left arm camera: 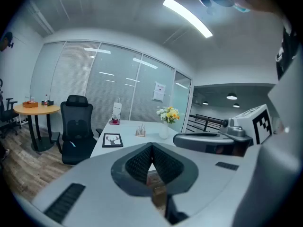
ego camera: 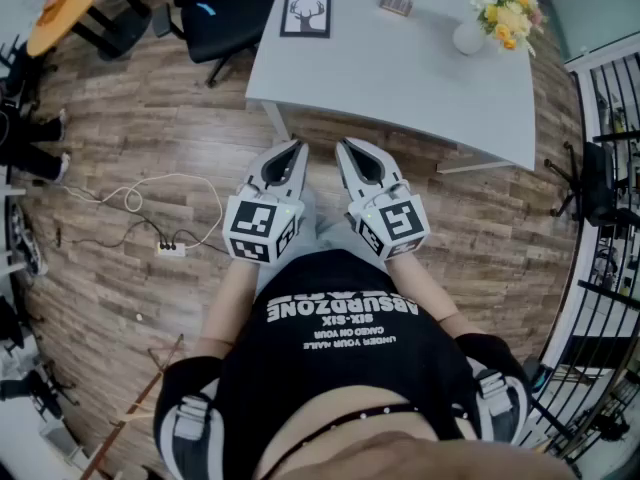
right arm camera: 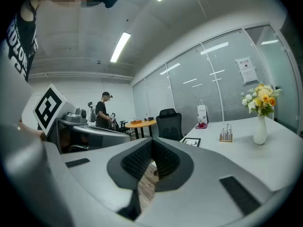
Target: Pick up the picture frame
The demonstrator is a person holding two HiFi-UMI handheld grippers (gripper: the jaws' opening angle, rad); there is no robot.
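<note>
The left gripper (ego camera: 292, 154) and the right gripper (ego camera: 350, 150) both have their jaws pressed together on nothing, side by side just short of the white table (ego camera: 400, 88). The picture frame (ego camera: 305, 14) (a black stag's head on white) lies flat at the table's far left corner, well apart from both. The person's black shirt (ego camera: 340, 368) reads "ABSURDZONE".

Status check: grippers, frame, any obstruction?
Left gripper and right gripper shut, empty, short of the table. Picture frame flat on its far left corner, untouched. Path clear; flower vase far right.
</note>
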